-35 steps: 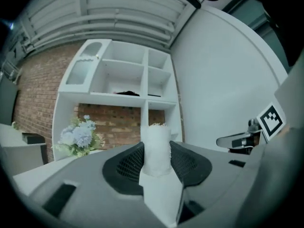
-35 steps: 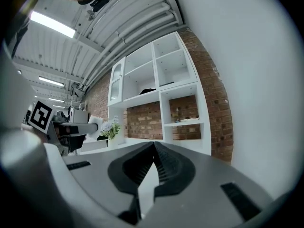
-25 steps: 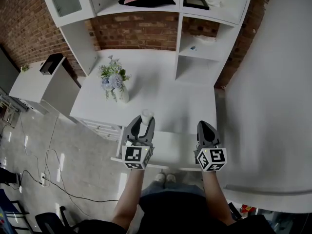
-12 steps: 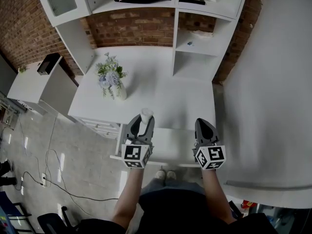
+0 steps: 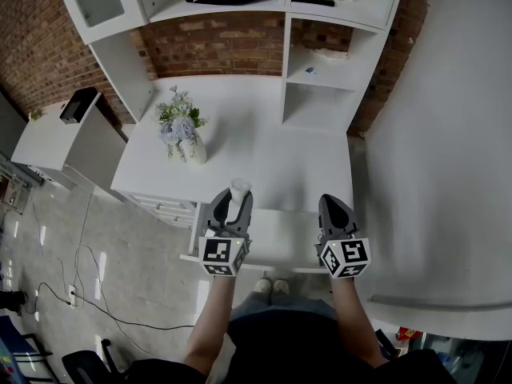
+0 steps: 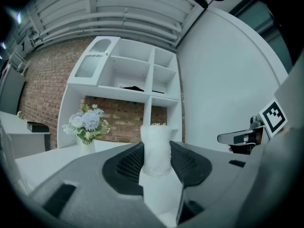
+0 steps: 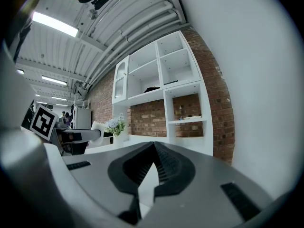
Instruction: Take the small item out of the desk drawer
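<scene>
My left gripper is shut on a small white item, a stubby white piece that sticks up past the fingertips. In the left gripper view the white item stands upright between the two dark pads, pressed on both sides. My right gripper hovers beside it at the same height, jaws shut with nothing in them; the right gripper view shows its tips meeting. Both hang over the white pulled-out desk drawer at the front edge of the white desk.
A vase of pale flowers stands on the desk's left part. White shelving against a brick wall rises behind. A white wall is at the right, a low white cabinet at the left, cables on the floor.
Both grippers keep their places over the drawer; the left one still holds the white item. The view has shifted slightly.
</scene>
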Action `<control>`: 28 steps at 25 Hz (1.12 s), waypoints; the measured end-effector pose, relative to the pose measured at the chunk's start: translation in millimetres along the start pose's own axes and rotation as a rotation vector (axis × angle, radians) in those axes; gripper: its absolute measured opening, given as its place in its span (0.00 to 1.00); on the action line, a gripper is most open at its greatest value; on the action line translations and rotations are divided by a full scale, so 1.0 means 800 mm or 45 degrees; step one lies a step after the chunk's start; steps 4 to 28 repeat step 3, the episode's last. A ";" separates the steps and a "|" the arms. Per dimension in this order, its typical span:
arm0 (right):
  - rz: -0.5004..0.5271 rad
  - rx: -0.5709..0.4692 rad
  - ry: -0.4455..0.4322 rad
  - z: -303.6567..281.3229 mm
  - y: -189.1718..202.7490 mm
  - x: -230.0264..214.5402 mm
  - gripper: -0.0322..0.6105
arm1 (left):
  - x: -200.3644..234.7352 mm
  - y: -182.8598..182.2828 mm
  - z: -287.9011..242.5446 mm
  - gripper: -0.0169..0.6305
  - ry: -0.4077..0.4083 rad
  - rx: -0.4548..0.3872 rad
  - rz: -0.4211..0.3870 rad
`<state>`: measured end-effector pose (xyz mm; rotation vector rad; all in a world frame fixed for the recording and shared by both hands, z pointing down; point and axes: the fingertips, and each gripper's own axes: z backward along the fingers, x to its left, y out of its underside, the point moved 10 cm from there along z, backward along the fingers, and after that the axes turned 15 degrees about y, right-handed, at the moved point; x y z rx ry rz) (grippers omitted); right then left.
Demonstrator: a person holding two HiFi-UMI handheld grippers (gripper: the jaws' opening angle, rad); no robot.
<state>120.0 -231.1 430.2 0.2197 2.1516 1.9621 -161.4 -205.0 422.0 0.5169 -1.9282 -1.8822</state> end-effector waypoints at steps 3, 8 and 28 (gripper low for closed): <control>-0.001 0.000 0.002 0.002 0.000 0.000 0.05 | -0.001 0.001 0.002 0.28 0.002 0.005 0.002; -0.001 0.000 0.002 0.002 0.000 0.000 0.05 | -0.001 0.001 0.002 0.28 0.002 0.005 0.002; -0.001 0.000 0.002 0.002 0.000 0.000 0.05 | -0.001 0.001 0.002 0.28 0.002 0.005 0.002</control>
